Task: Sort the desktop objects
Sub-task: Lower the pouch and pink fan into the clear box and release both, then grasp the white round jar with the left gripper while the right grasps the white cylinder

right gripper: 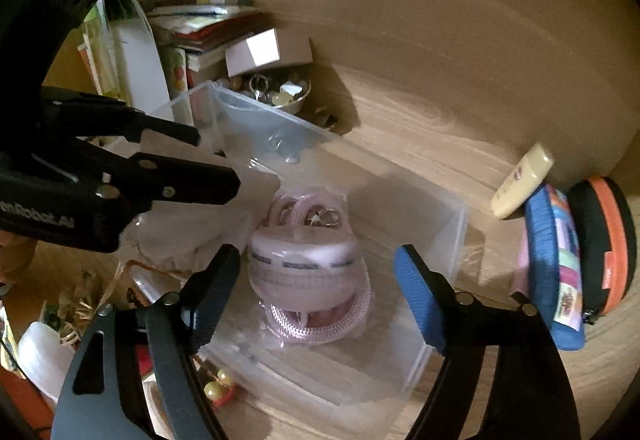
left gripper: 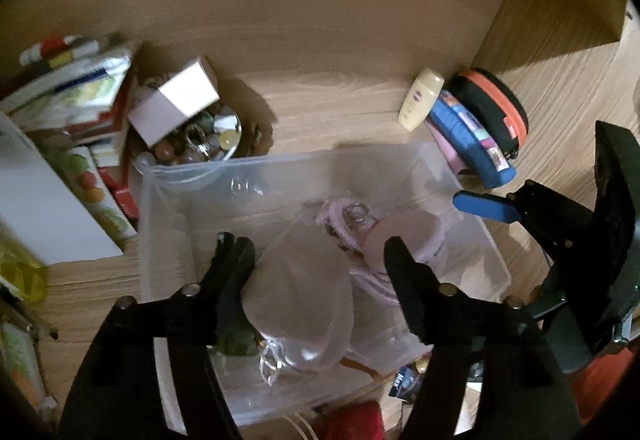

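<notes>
Far left: books [left gripper: 72, 107] stacked, bowl of trinkets [left gripper: 200, 143] beside them. Centre: clear plastic bin [right gripper: 448, 240] on the desk [left gripper: 340, 107] — inside it a pale pink pouch [right gripper: 300, 268], bagged, on coiled pink cord [right gripper: 320, 324]. Left gripper [left gripper: 316, 252] wide open, empty, over the bin. Right gripper [right gripper: 316, 268] wide open, empty, straddling the pouch. Right: lotion bottle [left gripper: 420, 99], blue case [left gripper: 472, 139].

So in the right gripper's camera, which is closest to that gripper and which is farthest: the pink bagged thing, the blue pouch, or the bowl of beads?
Measured from the right gripper:
1. Pink bagged item with cord: right between the fingers, inside the clear bin.
2. Blue pouch: off to the right, leaning by the orange-and-black case.
3. Bowl of beads: far back, behind the bin.
</notes>
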